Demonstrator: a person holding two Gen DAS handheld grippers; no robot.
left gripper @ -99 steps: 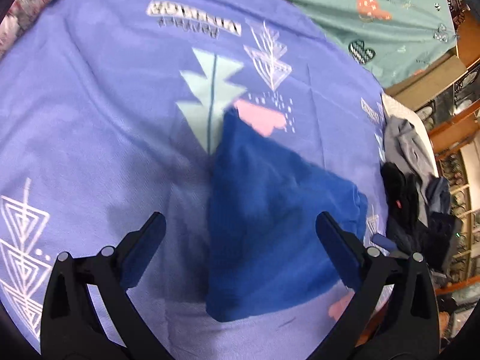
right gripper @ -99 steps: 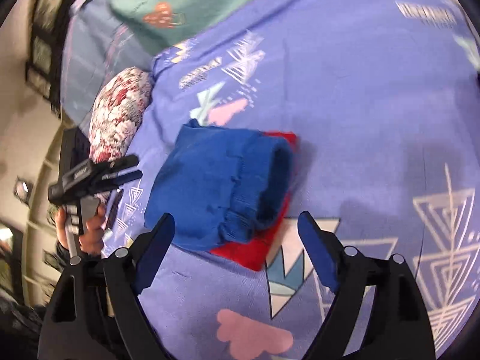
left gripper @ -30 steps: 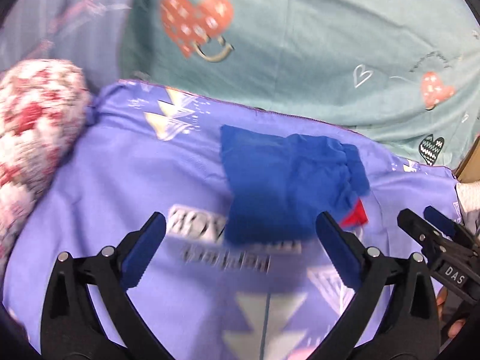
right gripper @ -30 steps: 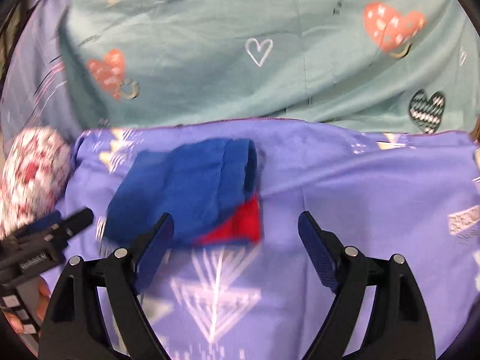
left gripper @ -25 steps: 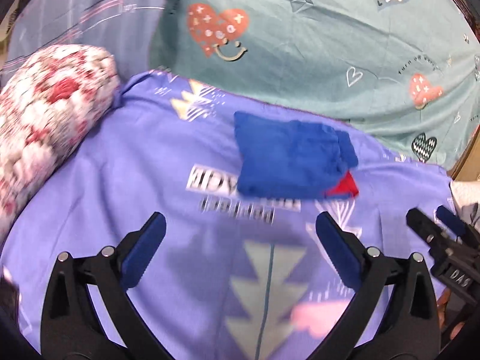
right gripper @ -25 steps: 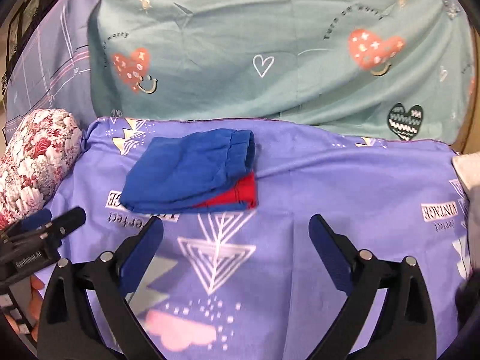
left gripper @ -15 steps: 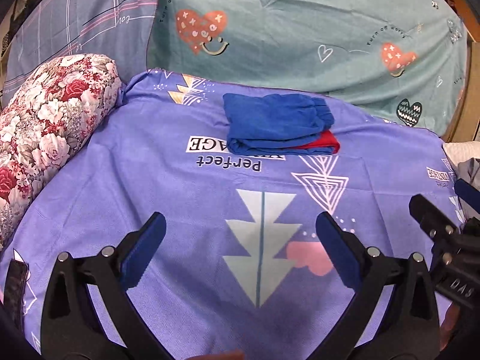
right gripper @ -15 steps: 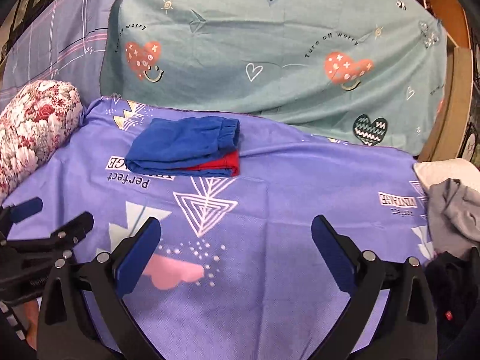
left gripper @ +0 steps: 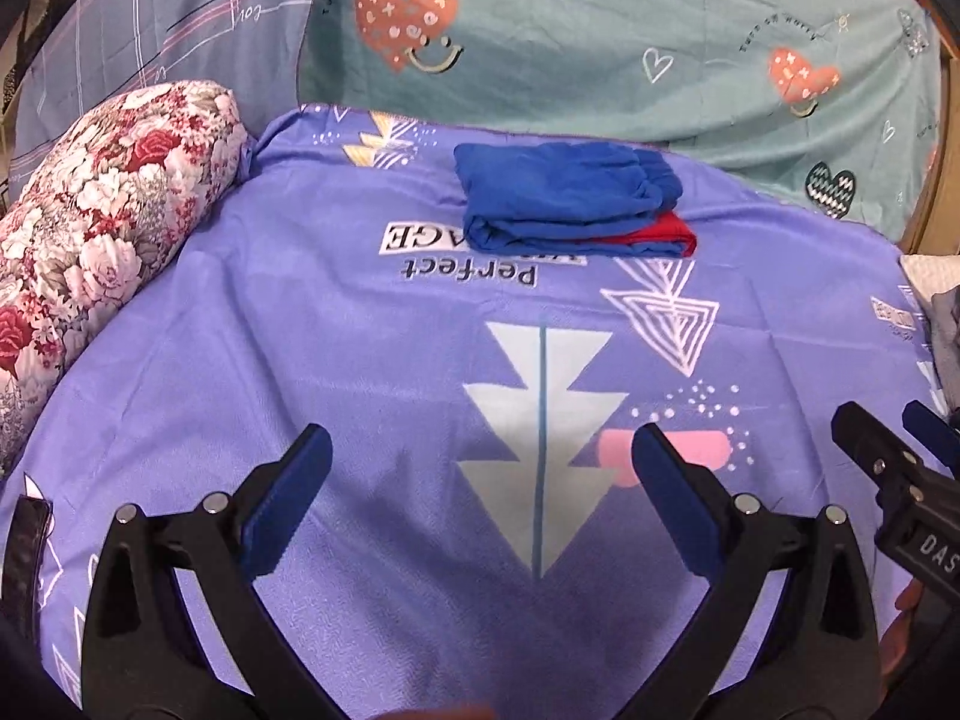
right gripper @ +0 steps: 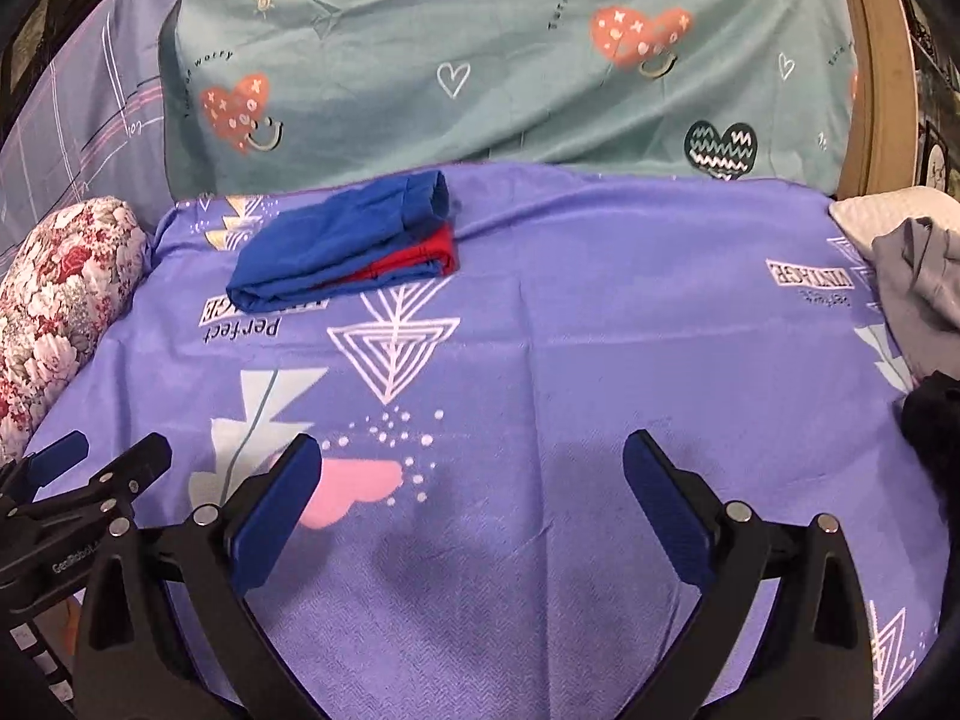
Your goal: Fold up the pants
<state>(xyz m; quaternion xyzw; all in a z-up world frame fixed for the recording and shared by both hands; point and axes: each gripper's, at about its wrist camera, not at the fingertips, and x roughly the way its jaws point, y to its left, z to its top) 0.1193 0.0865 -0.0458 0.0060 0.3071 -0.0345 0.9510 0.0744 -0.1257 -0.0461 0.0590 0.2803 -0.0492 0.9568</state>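
My left claw (left gripper: 477, 495) and my right claw (right gripper: 465, 489) both stand spread wide with nothing between their blue pads — only the printed lilac-blue bed sheet (left gripper: 336, 360) lies beneath them. The folded blue fabric pants (left gripper: 564, 198) sit well apart from both claws at the far edge of that sheet, resting on a folded red garment (left gripper: 657, 231) whose edge peeks out on the right, just before the teal heart-printed sheet (left gripper: 600, 60).

I judge this pair done, and the step in hand is to fetch the next garment from the grey and dark clothes heap (right gripper: 918, 300) at my right. To do that well I would swing over with both claws wide, pinch a waistband at its two corners, and drag it flat onto the bare middle — clear of the finished stack.

Readable writing: "Perfect" upside down under a boxed word ending "AGE"; "VINTAGE" boxed near the heap; "Turn off worry" on the teal sheet.
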